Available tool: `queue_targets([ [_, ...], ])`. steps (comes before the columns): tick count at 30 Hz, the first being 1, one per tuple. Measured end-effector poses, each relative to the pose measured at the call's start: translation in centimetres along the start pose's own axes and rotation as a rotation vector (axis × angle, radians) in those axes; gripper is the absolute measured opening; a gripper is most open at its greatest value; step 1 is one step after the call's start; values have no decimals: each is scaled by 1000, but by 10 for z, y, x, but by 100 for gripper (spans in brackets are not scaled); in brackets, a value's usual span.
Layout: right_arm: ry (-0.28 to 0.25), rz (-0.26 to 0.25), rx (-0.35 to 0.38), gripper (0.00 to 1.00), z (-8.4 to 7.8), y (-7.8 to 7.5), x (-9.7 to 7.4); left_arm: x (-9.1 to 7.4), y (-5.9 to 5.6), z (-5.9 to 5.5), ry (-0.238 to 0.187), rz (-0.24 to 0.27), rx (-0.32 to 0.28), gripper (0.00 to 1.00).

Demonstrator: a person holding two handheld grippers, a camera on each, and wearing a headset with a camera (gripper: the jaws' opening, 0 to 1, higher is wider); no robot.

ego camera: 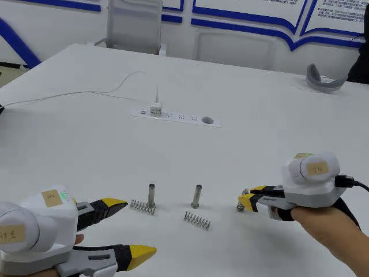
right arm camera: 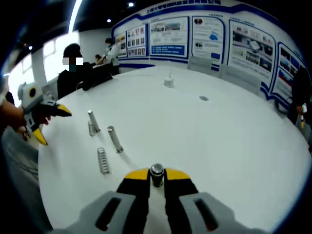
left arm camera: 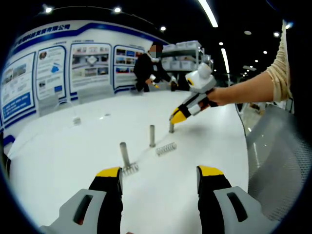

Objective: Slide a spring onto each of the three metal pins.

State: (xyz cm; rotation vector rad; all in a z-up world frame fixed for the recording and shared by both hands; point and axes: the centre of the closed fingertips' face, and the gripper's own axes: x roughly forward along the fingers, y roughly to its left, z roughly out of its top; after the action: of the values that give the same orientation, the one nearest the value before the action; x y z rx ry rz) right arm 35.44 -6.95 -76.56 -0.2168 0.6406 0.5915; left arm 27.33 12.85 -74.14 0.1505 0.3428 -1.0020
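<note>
Three pins stand upright in a row low in the head view: the left pin (ego camera: 151,194), the middle pin (ego camera: 196,196), and the third pin (ego camera: 243,195) right of centre. Two springs lie flat on the white table (ego camera: 86,144). The first spring (ego camera: 142,206) is right at the foot of the left pin, and the second spring (ego camera: 197,220) is just below the middle pin, toward the bottom edge. Neither of those two pins has a spring on it yet. Honestly can't tell for the third one, because the jaws cover most of it.

The right gripper (ego camera: 247,203) has its yellow tips pinched in on the third pin. In the right gripper view the pin's top pokes up between the jaws at lower centre. The left gripper (ego camera: 130,228) sits in the lower left corner with its jaws spread wide, holding nothing, tips aimed roughly at the first spring.

My take on doing this well:
- Go for the first spring with the left gripper, since it's closest.
- Pinch it lightly around mid-length so the coils don't squash or ping away.
- Tip it upright, line its bore up over the pin top, then let it slide down.
- Come in from above. The pins look free-standing, so a sideways nudge could topple one.

The power strip (ego camera: 176,115) in the upper middle is well apart, so no worries there.
</note>
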Motion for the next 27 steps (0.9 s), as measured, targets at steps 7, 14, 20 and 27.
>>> queue_targets([
  [7,0,-2,-1,16,-2,1,-4,1,0,2,-4,-5,6,63],
  [14,5,-10,-14,17,-9,5,-14,2,-1,4,-6,-8,12,62],
  [20,14,12,-26,17,-17,19,-22,4,-2,4,-5,-13,15,62],
  [27,21,51,-32,17,-21,39,-19,5,-3,6,-4,-20,24,62],
])
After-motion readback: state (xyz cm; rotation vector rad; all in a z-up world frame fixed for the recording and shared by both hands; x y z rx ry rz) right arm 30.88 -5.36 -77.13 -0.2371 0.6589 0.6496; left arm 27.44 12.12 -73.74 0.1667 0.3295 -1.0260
